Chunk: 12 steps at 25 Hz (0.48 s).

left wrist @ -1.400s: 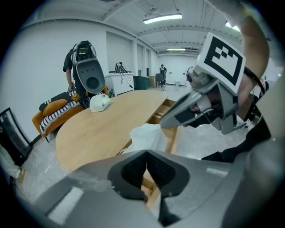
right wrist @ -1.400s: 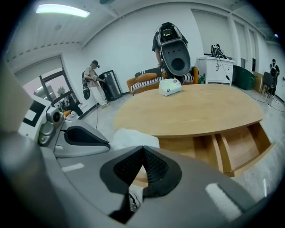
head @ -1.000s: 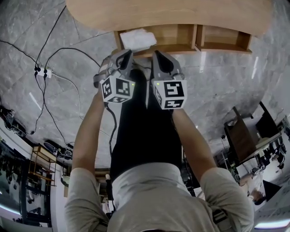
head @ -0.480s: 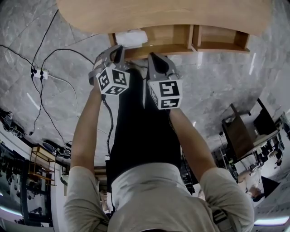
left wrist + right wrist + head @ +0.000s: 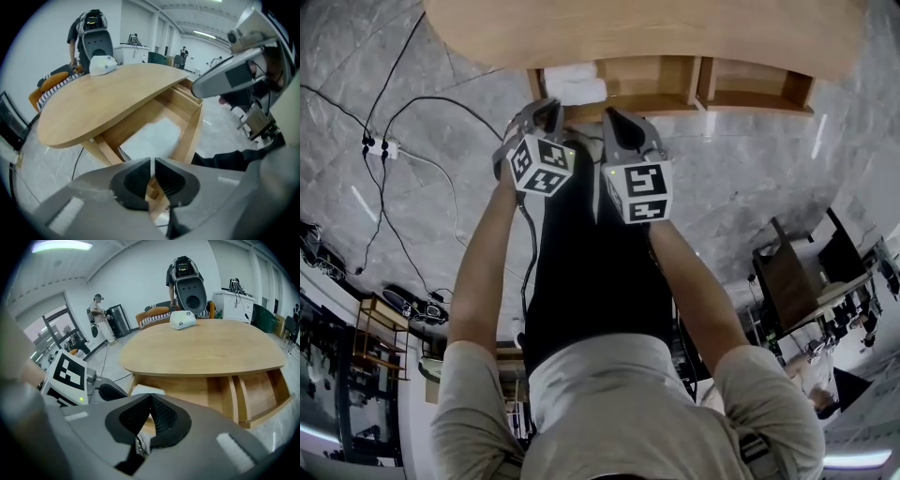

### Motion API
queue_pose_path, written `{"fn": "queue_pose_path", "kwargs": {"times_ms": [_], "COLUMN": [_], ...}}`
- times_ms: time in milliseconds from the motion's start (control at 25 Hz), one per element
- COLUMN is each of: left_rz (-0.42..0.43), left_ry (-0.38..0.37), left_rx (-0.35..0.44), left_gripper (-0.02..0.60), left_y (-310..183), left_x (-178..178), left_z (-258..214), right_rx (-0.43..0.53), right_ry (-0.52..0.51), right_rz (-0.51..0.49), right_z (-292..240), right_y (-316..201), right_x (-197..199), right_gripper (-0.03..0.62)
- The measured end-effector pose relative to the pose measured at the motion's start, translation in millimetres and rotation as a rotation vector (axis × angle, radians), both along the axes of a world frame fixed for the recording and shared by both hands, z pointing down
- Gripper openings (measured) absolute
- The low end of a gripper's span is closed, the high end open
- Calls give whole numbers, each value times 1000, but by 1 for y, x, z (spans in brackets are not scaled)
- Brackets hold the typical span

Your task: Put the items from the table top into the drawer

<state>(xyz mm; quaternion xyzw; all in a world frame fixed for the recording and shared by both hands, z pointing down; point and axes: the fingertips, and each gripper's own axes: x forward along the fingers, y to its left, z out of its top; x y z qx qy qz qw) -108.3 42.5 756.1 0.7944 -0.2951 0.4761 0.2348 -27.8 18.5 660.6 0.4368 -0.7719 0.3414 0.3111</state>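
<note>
A round wooden table [image 5: 201, 350] carries one white device [image 5: 183, 319], seen at its far edge and also in the left gripper view as the white device [image 5: 102, 64]. Two drawers hang open under the near edge. The left drawer [image 5: 661, 80] holds a white folded item [image 5: 577, 84]; the right drawer [image 5: 759, 86] looks bare. My left gripper [image 5: 549, 112] and right gripper [image 5: 617, 122] sit side by side just in front of the left drawer. Both are shut with nothing between the pads: left gripper [image 5: 152, 161], right gripper [image 5: 150, 399].
Black cables and a power strip [image 5: 380, 145] lie on the marble floor to the left. A chair with a grey backrest [image 5: 190, 289] stands behind the table, a person bending at it. Another person [image 5: 101, 317] stands far left. Dark furniture [image 5: 792, 281] is at the right.
Both grippers have drifted a little up toward the drawer front, and the left one has twisted slightly. Their jaws stay shut.
</note>
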Motion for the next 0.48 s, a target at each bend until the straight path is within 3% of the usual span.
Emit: {"fn": "queue_pose_path", "kwargs": {"times_ms": [200,320,480], "left_rz": [-253,-410,-501], "left_ry": [97,137,186], "left_rx": [-8,63,199], "left_gripper": [32,31,20], "left_y": [-6,-13,-27], "left_x": [-2,-9,-17], "left_z": [-44,-97,-196], "right_rx": [39,84,185], "right_ry": [13,16,1], "right_rz": [-38,-66,-88], "right_z": [-31,-68,-139], "right_y": [-12,-24,-43], "right_x": [0,-1,-12], "right_gripper": [8,8,8]}}
